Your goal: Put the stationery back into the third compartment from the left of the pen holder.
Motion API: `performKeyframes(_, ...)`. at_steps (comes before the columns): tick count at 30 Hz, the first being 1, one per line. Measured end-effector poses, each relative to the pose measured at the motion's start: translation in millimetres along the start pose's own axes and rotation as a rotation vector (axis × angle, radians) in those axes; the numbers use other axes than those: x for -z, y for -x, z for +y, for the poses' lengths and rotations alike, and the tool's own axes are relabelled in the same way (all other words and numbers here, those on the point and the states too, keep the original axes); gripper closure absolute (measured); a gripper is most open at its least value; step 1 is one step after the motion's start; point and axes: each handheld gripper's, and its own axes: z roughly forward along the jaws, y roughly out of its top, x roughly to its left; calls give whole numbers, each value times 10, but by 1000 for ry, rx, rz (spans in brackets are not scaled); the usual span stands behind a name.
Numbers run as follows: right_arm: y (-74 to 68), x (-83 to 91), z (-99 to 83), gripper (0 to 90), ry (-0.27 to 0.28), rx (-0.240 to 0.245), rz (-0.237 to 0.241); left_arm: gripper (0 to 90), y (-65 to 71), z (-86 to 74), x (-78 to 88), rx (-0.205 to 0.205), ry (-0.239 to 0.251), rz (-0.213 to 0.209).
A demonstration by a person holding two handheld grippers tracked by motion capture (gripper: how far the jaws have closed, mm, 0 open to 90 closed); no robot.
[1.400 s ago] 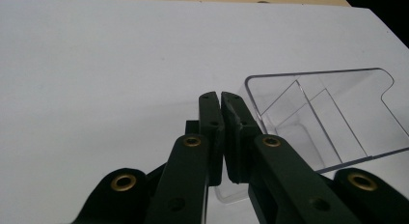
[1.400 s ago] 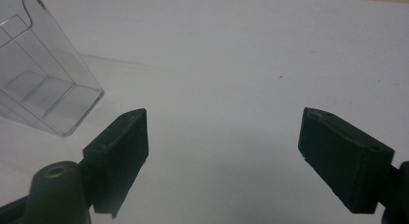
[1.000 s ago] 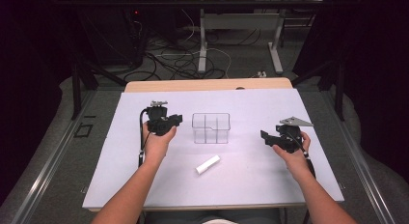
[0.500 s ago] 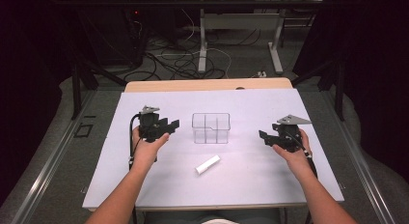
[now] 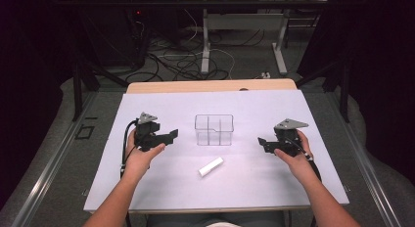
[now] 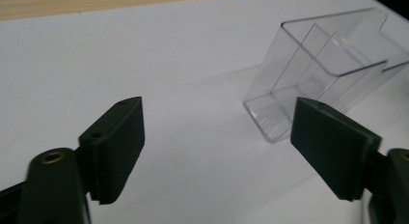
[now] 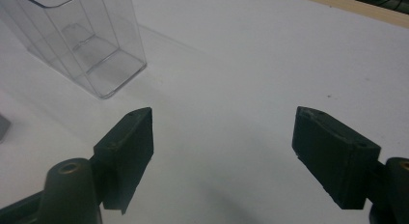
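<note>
A clear plastic box with inner dividers [image 5: 214, 129] stands near the middle of the white table [image 5: 244, 104]. A small white cylinder [image 5: 211, 166] lies on the table in front of it. My left gripper [image 5: 172, 134] is held left of the box, jaws pointing toward it, open and empty. In the left gripper view the box [image 6: 328, 64] sits beyond the right jaw. My right gripper [image 5: 260, 142] is held right of the box, also open and empty. The right gripper view has the box [image 7: 82, 38] at upper left, beyond the open jaws.
The wooden table edge [image 5: 210, 85] runs along the far side. Beyond it are table legs and cables on the floor [image 5: 195, 56]. Bare white surface lies around the box and between my hands.
My left gripper has moved down-left, away from the box and nearer the person. The right gripper has shifted slightly. Box and cylinder have not moved.
</note>
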Motion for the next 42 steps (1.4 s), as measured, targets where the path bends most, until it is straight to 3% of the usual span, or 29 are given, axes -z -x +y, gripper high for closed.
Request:
performKeyframes(4,-60,-7,17,161,4,-4,24,148,-28,-86,16,-4,13,-10)
performKeyframes(7,-113,-17,36,148,0,14,41,5,-51,-136,9,25,17,-12)
performKeyframes(11,-212,-34,92,139,-19,54,62,1,-90,-178,30,36,38,-3)
performKeyframes(14,-301,-34,154,78,-41,99,78,1,-128,-201,50,35,43,-1)
performKeyframes(15,-346,-31,180,63,-48,130,99,1,-140,-210,53,40,48,-1)
performKeyframes(16,-421,-28,218,61,-46,194,119,1,-151,-224,50,45,61,-3)
performKeyframes(17,-447,-23,237,61,-51,224,123,2,-162,-232,57,42,53,-2)
performKeyframes(18,-447,-23,237,61,-51,224,123,2,-171,-247,55,43,55,-6)
performKeyframes(23,-638,-53,379,65,-66,413,124,3,-194,-308,29,0,42,3)
performKeyframes(27,-774,-72,497,127,-78,559,136,2,-193,-321,22,-17,44,3)
performKeyframes(32,-954,-110,605,169,-119,725,187,3,-196,-322,30,-19,45,-2)
performKeyframes(39,-1230,-171,648,307,-164,909,263,3,-189,-324,9,-21,47,-10)
performKeyframes(40,-1263,-179,643,330,-170,912,277,2,-189,-325,8,-21,45,-11)
performKeyframes(41,-1285,-197,663,345,-172,959,296,3,-192,-326,8,-21,40,-14)
performKeyframes(42,-1317,-205,652,373,-187,951,304,3,-189,-328,5,-14,38,-18)
